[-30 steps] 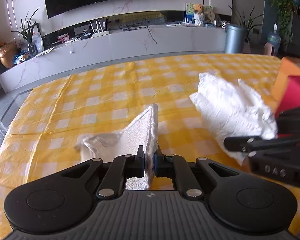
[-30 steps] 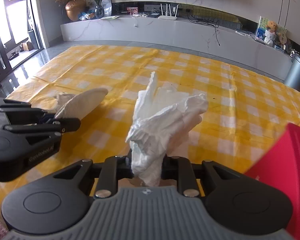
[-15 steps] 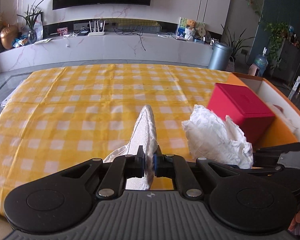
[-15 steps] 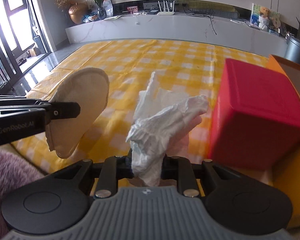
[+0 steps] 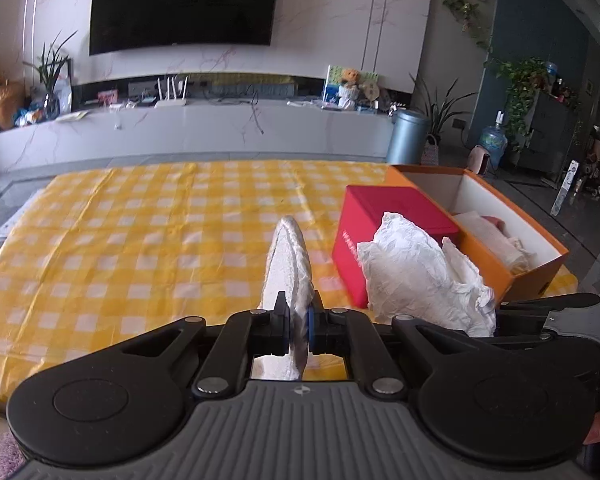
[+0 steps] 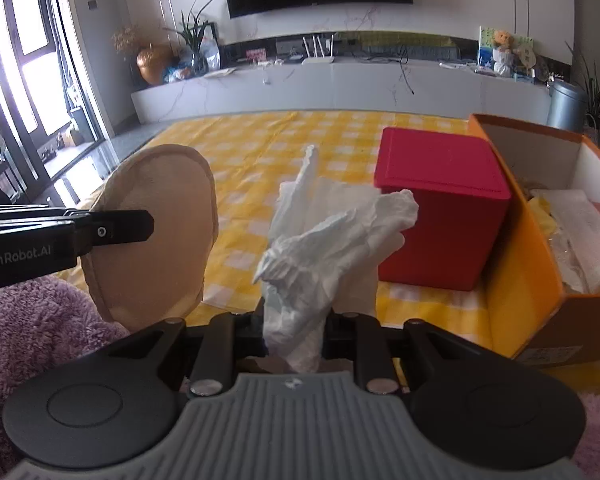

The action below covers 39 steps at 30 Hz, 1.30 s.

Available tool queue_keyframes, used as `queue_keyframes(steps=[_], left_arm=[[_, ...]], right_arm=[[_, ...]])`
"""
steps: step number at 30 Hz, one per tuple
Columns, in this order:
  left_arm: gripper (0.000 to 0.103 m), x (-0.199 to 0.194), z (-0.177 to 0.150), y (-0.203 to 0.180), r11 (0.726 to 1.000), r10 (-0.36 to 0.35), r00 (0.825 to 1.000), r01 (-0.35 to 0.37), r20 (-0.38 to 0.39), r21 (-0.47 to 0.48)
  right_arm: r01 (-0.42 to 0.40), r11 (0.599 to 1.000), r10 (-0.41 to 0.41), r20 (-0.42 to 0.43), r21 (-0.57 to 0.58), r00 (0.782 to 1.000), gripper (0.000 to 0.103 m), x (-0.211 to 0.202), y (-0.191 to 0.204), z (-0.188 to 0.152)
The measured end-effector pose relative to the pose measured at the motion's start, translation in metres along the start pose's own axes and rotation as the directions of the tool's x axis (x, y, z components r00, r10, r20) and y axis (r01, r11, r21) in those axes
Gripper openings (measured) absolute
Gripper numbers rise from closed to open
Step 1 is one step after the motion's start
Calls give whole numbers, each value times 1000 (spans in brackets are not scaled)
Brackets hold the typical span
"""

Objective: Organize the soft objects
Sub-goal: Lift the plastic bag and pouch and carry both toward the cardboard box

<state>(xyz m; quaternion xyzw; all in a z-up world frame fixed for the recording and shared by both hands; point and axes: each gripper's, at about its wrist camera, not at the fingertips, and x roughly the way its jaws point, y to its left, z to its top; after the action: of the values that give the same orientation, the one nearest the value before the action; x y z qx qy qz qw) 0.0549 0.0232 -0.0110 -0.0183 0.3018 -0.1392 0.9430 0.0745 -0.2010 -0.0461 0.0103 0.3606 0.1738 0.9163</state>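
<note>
Two soft items up off the yellow checked tablecloth at once, one per tool, presumably to be carried together to the orange box. Left gripper clamped hard on a flat beige pad, pinched by its near edge so that it stands on edge and points away from the camera; seen from the right wrist, the same pad broadside, well to the left of the orange box. Right gripper closed on a crumpled white cloth, gripped low at the bunched end, with the loose folds standing up ahead of the jaws, nearer the orange box than the pad. Red box shut, just left of the orange box and touching or nearly touching it. Orange box open-topped, pale folded things already inside, hence the likely drop spot. Likely snag: loose cloth catching on the rim on release.
</note>
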Motion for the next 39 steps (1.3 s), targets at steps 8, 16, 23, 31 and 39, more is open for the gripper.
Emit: queue_keyframes(steps=[8,16,23,31,39], left_arm=[[9,-10,15,-38,996,-72,996,68,60,57],[9,-6,39,-85,977,-161,981,143,107,155],[9,7,69,-123,949,-267,955,237,132,205],[8,34,104,-172,908,-358,922,307,147,285],[8,79,116,-209,882,-389,916,341,95,324]], right_arm=[[16,999,-19,72,42,997,20,-46,-22,-8],[77,996,-83,116,53,990,19,-83,-56,-5],[139,990,-135,136,-16,981,19,-108,-86,10],[196,978,-186,128,-73,974,19,-117,-124,32],[253,962,-246,74,-104,966,19,-95,-166,47]])
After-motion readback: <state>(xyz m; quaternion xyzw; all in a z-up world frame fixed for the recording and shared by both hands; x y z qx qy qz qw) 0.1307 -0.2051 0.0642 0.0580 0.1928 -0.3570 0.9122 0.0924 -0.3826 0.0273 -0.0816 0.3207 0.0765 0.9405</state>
